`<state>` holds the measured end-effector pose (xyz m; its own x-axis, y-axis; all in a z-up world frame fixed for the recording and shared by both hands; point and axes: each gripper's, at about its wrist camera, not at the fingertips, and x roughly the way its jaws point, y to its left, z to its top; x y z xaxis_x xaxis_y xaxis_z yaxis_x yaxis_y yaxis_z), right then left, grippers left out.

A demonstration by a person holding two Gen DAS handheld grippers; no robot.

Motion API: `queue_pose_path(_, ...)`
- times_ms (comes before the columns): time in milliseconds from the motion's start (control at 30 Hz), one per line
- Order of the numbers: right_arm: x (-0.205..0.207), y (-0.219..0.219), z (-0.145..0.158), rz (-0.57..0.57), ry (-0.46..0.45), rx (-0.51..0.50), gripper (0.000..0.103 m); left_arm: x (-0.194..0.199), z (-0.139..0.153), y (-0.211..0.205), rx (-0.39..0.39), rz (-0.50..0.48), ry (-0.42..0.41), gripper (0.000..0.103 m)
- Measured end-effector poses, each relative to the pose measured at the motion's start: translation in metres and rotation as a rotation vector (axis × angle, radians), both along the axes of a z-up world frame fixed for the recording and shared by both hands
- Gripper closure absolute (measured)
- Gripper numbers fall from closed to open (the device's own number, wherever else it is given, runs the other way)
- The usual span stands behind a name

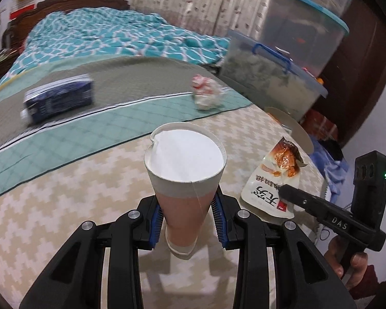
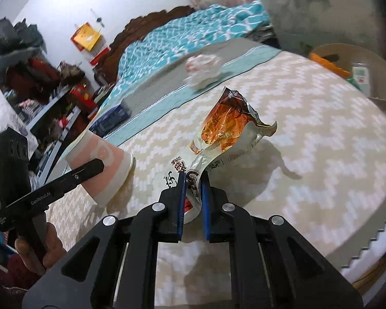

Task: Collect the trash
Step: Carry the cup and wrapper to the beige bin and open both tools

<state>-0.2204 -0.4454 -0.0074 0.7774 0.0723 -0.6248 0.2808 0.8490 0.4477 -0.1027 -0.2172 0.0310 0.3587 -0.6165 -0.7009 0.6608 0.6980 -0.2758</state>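
Jaws clamp paper cup (image 1: 185, 180) left, snack wrapper (image 2: 226, 139) right

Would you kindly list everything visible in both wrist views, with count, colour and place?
paper cup: one, pink and white, between the left gripper's pads
snack wrapper: one, white and orange, clamped at one end by the right gripper
crumpled wrapper: one, white and red, at the teal blanket's edge
box: one, dark blue, on the grey-green blanket, blurred
zigzag cover: one, beige and white, under the trash
quilt: one, teal and white, bunched by the headboard
storage bins: several, clear with blue lids, stacked past the bed
bowl: one, tan, beside the bins
left gripper: black, blue pads
right gripper: black, blue pads
hand: holding the left gripper's handle
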Motion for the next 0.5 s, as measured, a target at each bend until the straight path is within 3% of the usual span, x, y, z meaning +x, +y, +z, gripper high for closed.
queue_pose_path(500,-0.041,-0.128,0.012,-0.238,-0.060,0.018,0.090,-0.014,0.015,-0.181,0.040,-0.284,-0.032,0.071)
